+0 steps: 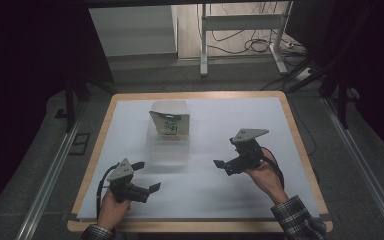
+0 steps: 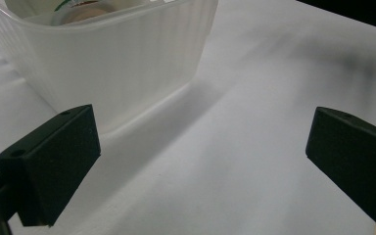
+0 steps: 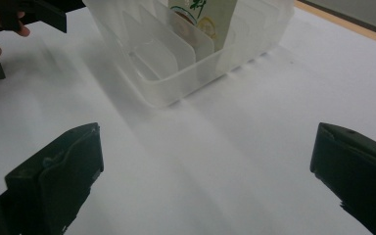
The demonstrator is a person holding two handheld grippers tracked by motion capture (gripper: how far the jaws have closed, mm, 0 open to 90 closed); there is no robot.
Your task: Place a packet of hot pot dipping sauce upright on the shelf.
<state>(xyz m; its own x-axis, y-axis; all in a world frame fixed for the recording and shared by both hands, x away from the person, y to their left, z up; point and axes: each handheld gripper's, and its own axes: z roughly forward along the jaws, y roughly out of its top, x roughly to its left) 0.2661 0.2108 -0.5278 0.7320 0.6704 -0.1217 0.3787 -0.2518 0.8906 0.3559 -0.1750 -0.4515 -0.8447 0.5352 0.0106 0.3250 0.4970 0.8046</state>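
A translucent plastic bin (image 1: 169, 145) with inner dividers stands in the middle of the white sheet. A carton with green print (image 1: 169, 124) stands upright in its far part. My left gripper (image 1: 146, 176) is open near the front left, just left of the bin's near end, with nothing between its jaws. In the left gripper view the bin's ribbed wall (image 2: 117, 63) rises at upper left, beyond the open gripper (image 2: 200, 156). My right gripper (image 1: 225, 152) is open to the right of the bin, holding nothing. The right gripper view has the bin (image 3: 176, 63) and carton (image 3: 203, 17) ahead of the gripper (image 3: 205, 156).
The white sheet (image 1: 230, 195) covers a wooden table with a bare rim (image 1: 307, 165). Past the far edge stand a metal frame (image 1: 240, 22) and floor cables. Dark curtains hang at both sides. The other hand's gripper (image 3: 29, 14) appears at the right gripper view's top left.
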